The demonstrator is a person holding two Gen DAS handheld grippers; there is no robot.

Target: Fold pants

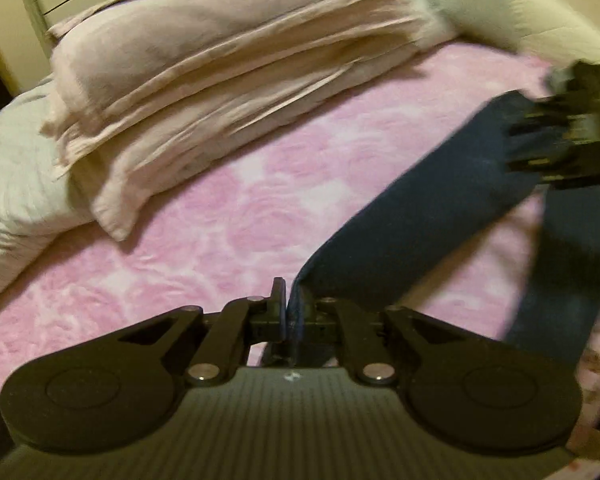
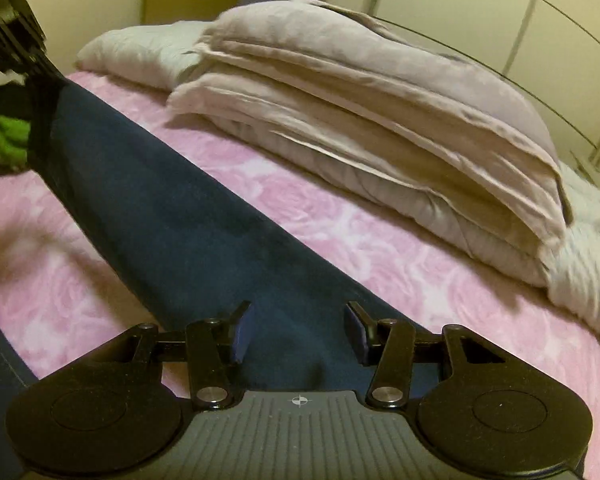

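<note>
Navy pants [image 1: 412, 208] pinched in left gripper [image 1: 289, 312] jaws.

Dark navy pants [image 1: 412, 216], soft plain fabric, no visible print. Garment is lifted and stretched into a long band above a pink rose-patterned bedspread [image 1: 228, 208], not lying flat. In the left wrist view, one end of the cloth is pinched at the bottom centre, edge standing upright; the band runs up and to the right. A second length hangs down from the upper right end, toward the bed's right edge. In the right wrist view the same band [image 2: 172, 216] runs diagonally from upper left to bottom centre, widening toward the camera, surface smooth with few wrinkles. Motion blur softens the edges; waistband and hems cannot be told apart.
</note>
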